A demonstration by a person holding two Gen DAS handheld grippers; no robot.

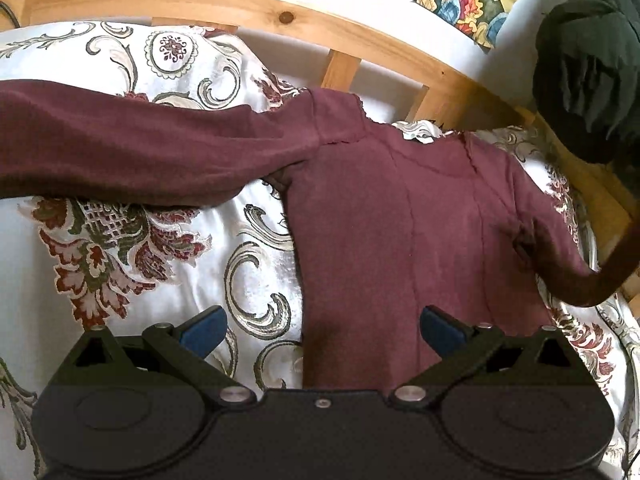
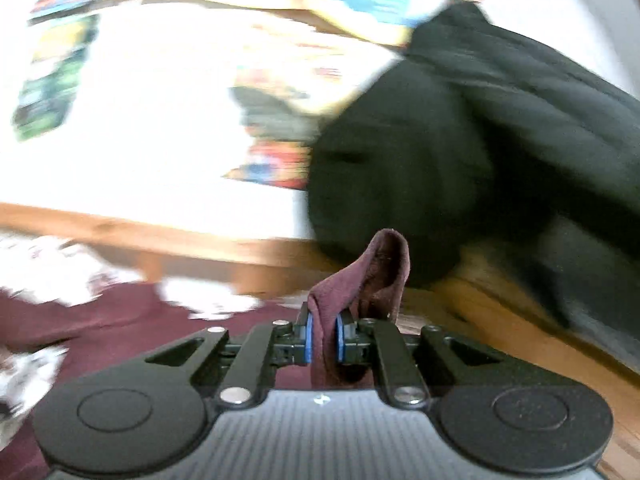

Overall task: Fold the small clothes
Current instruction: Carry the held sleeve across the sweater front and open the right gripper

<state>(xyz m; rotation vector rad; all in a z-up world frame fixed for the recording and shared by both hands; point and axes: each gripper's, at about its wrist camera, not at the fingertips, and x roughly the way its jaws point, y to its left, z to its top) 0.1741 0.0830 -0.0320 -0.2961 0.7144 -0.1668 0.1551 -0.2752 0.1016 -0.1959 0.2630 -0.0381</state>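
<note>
Maroon long-sleeved top [image 1: 400, 220] lies face-down-or-up (cannot tell which) on the bed, over a white floral bedspread [image 1: 120, 272], neck toward the far wooden headboard [image 1: 248, 8]. Body smoothed flat, which suits a sleeve-in fold.

Left sleeve [image 1: 140, 148] stretched out straight to the left, across a patterned pillow. Not yet folded in.

Right tongs [image 2: 324, 338]: blue pads pinched tight on a fold of the right sleeve end [image 2: 372, 272], cloth poking up past the tips. View is heavily blurred. From the left camera that sleeve arcs up off the bed at the right edge, so it looks held clear of the body, likely to carry it across the chest.

Left tongs [image 1: 320, 328]: spread wide, nothing between the pads, poised over the near hem region of the top. Judged to be waiting to pin or take the hem.

Around: black garment [image 1: 592, 72] bundled at far right by the headboard, close to the lifted sleeve's path; colourful printed cloth [image 1: 472, 0] beyond it. The black bundle could snag the swing
</note>
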